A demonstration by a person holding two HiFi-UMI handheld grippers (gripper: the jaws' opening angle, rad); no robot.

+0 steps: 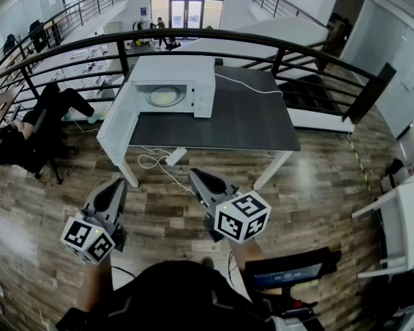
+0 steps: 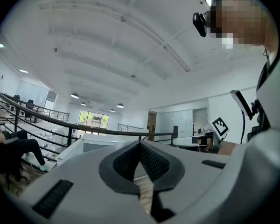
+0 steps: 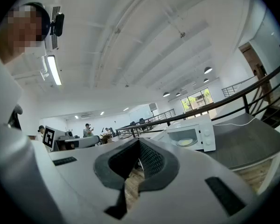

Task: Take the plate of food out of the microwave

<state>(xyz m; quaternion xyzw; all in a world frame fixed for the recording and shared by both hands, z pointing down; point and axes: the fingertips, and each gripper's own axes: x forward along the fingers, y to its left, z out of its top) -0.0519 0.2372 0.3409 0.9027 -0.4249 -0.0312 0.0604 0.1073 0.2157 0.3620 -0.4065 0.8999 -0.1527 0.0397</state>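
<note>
A white microwave stands on the far left of a dark grey table, its door swung open to the left. Inside it lies a plate of yellowish food, which the right gripper view also shows as a plate of food in the microwave. Both grippers hang over the wooden floor, well short of the table. My left gripper is shut and empty, as its own view of the left gripper confirms. My right gripper is likewise shut on nothing, tips of the right gripper meeting.
A curved black railing runs behind the table. A white cable trails on the floor under the table's left end. A seated person is at the left. White furniture stands at the right. A dark chair or stand is near my right.
</note>
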